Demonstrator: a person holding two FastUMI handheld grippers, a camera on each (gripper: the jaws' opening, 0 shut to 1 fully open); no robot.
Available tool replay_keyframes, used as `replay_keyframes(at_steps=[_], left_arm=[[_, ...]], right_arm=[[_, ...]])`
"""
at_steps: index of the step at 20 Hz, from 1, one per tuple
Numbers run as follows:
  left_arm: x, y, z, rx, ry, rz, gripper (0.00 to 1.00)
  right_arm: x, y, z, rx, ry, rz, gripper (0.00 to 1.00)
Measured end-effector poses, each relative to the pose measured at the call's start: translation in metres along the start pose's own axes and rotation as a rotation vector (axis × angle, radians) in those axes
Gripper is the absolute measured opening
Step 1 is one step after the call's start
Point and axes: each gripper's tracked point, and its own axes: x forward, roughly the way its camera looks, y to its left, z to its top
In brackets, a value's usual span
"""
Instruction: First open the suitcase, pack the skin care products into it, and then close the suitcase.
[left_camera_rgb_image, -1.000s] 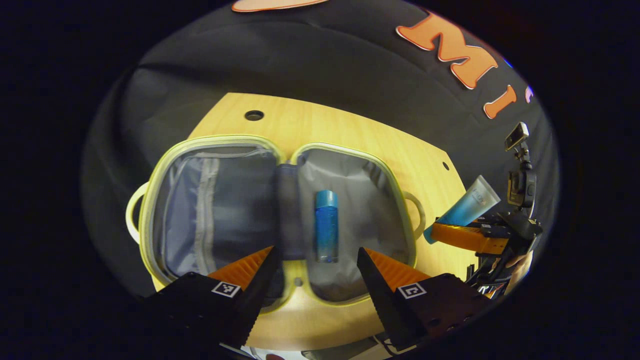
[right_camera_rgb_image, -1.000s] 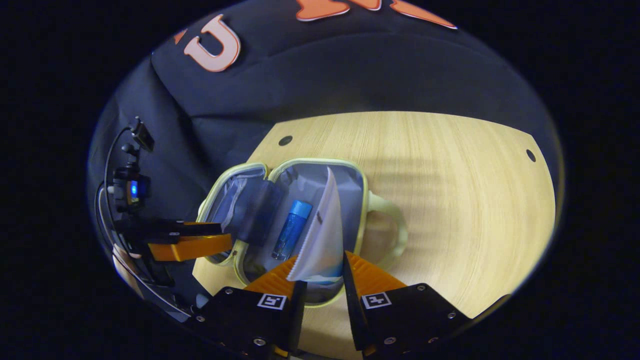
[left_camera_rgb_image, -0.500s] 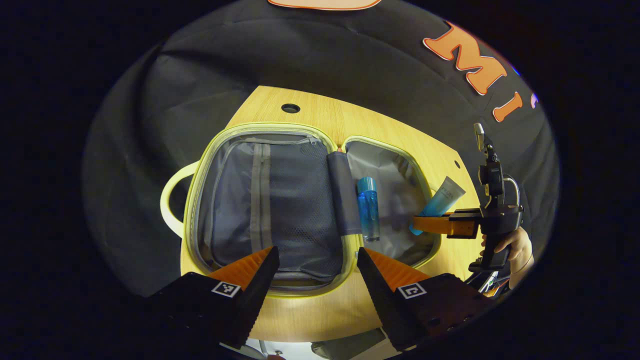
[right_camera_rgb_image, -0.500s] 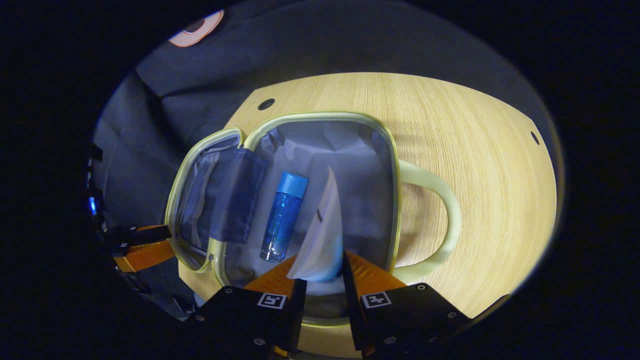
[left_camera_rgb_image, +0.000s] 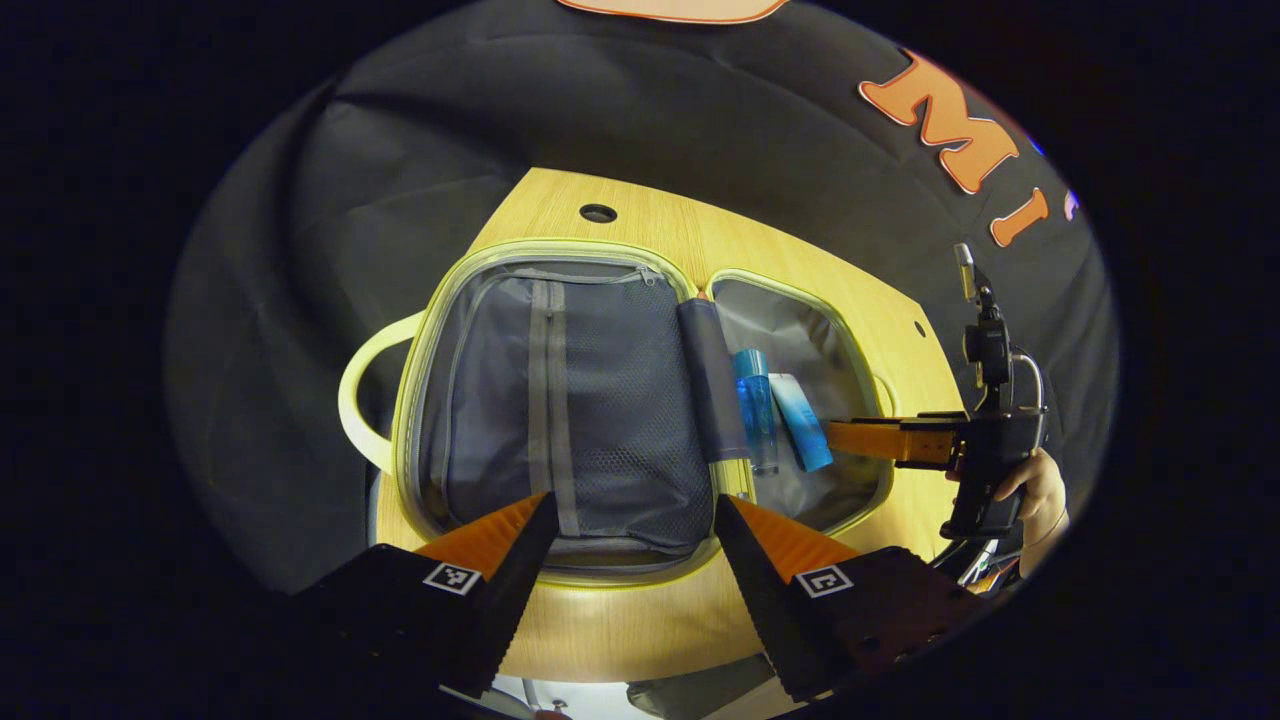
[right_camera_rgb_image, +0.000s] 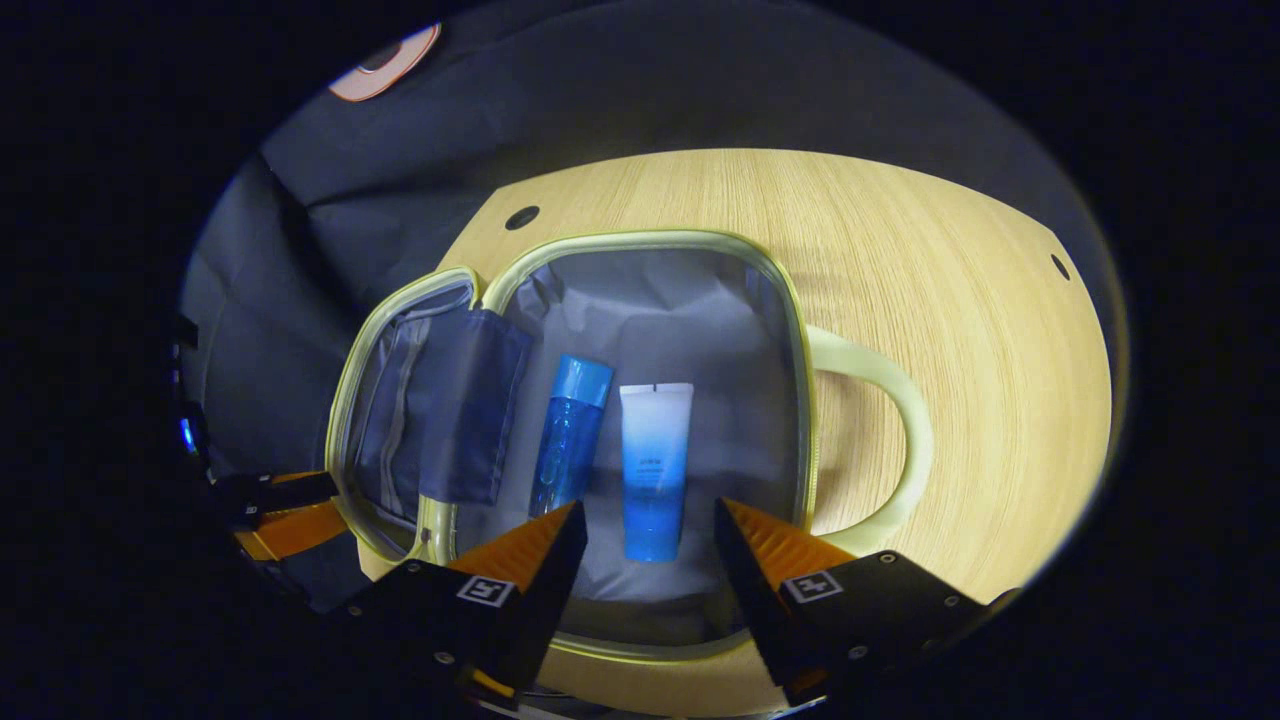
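In the left gripper view, my left gripper (left_camera_rgb_image: 632, 540) hangs over the near edge of the open suitcase (left_camera_rgb_image: 560, 400), its two orange fingers spread wide with nothing between them. The case lies flat on the wooden table (left_camera_rgb_image: 620, 620), both halves showing; the mesh-lined half with its zip is nearest me, and the blue bottle (left_camera_rgb_image: 756, 408) and the blue-and-white tube (left_camera_rgb_image: 800, 420) lie side by side in the far half, just past the fabric hinge. My right gripper (left_camera_rgb_image: 850, 438) reaches in from the right with its tip near the tube, and my hand (left_camera_rgb_image: 1030, 492) is on its handle. The case looks soft and light to me, so the lid half should fold over easily; I judge the pale rim or the looped handle (left_camera_rgb_image: 362, 400) the firmest place to pinch, since the lining would only bunch. In the right gripper view, my right gripper (right_camera_rgb_image: 645, 540) is opened wide and empty, fingers either side of the tube's (right_camera_rgb_image: 652, 465) lower end but apart from it. The tube lies flat on the grey lining beside the bottle (right_camera_rgb_image: 568, 435), apparently touching or nearly so. The bottle looks hard, smooth and liable to roll; the tube is squashy and best taken across its middle.
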Motion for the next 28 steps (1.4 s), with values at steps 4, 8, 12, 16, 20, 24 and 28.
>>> replay_keyframes(at_steps=[4,8,12,16,20,24,28], left_arm=[[-0.005,0.023,0.004,-0.011,-0.037,0.023,0.98],[-0.016,0.060,0.017,-0.020,-0.081,0.065,0.98],[-0.021,0.100,0.036,-0.050,-0.142,0.089,0.98],[-0.017,0.141,0.058,-0.080,-0.231,0.062,0.98],[0.001,0.180,0.069,-0.137,-0.285,-0.021,0.98],[0.033,0.207,0.069,-0.233,-0.304,-0.080,0.98],[0.055,0.212,0.061,-0.316,-0.283,-0.146,0.98]], right_arm=[[-0.013,0.011,0.011,-0.005,-0.075,0.042,0.95],[-0.025,0.012,0.016,-0.019,-0.121,0.039,0.95],[-0.033,0.014,0.017,-0.016,-0.138,0.036,0.95],[-0.040,0.017,0.018,-0.010,-0.159,0.033,0.95],[-0.049,0.014,0.014,-0.023,-0.163,0.013,0.95],[-0.060,0.000,0.014,-0.026,-0.166,-0.018,0.95],[-0.062,-0.016,0.010,-0.002,-0.159,-0.054,0.96]])
